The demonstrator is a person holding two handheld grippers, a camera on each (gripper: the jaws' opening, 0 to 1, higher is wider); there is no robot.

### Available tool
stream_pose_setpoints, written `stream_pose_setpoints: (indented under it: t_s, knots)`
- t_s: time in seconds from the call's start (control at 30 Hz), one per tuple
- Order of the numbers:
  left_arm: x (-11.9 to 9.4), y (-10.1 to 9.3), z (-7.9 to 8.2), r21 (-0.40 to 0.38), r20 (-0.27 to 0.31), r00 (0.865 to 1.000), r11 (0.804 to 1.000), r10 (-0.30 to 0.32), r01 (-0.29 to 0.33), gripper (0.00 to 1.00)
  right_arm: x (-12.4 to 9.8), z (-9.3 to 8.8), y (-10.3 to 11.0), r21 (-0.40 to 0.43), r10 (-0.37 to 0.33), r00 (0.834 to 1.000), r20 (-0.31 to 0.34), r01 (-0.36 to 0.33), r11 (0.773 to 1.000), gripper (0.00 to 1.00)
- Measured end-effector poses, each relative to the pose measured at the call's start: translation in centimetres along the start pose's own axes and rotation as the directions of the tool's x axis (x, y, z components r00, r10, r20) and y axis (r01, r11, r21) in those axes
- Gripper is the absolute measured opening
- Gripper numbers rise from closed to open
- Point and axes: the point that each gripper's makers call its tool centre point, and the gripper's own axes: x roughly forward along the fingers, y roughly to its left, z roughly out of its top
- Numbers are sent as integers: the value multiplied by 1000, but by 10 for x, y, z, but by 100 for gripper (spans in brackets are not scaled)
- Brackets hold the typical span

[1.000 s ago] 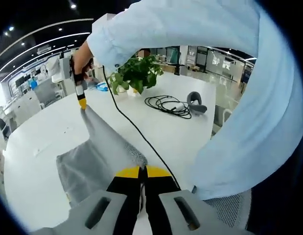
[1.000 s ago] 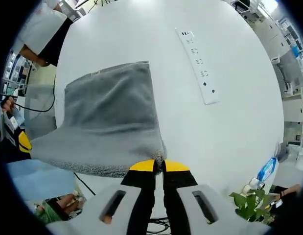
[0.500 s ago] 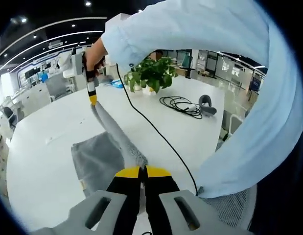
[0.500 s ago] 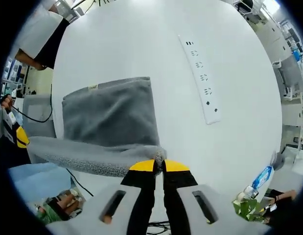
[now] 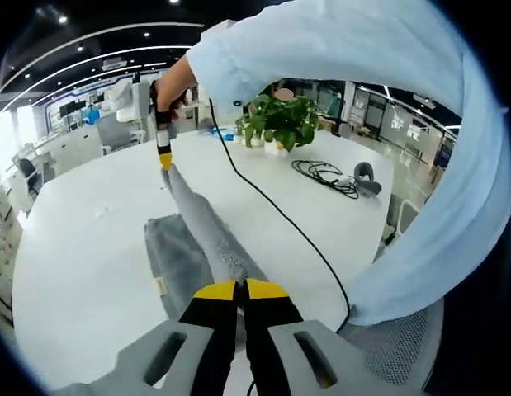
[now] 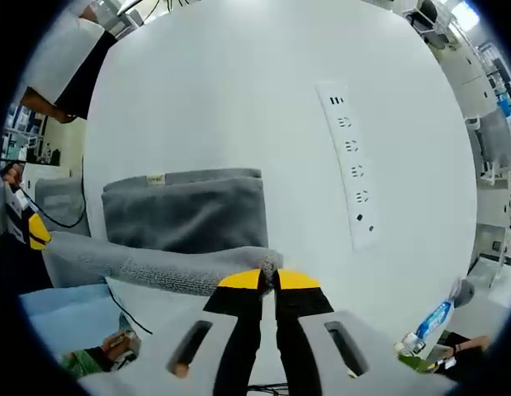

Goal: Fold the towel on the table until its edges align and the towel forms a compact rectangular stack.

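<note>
Towel [image 6: 185, 216] edge, clamped by left gripper [image 5: 240, 289] and right gripper [image 6: 267, 280], now lifted higher, folding over.

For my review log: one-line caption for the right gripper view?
Right gripper lifts grey towel edge above white table.

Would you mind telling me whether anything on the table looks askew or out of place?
Nothing stands out. The grey towel is mid-fold, one edge lifted between the right gripper and left gripper; the power strip lies flat on the table.

Open-plan office: white table [image 5: 90, 272], desk rows, ceiling spotlights.
</note>
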Motion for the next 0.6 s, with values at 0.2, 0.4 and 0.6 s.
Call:
stream_pose_setpoints:
  t_s: [0.2, 0.4, 0.6]
  knots:
    - [0, 19, -23, -44, -22, 1000, 999, 21, -22, 2, 16, 12, 16, -2, 11, 1000, -9, -11, 1000, 3]
    - [4, 35, -45, -79, -54, 998, 996, 40, -44, 2, 31, 21, 17, 11, 16, 1000, -17, -16, 1000, 3]
    - [12, 44, -76, -99, -115, 992, 993, 56, -67, 2, 51, 35, 14, 21, 14, 1000, -6, -14, 1000, 4]
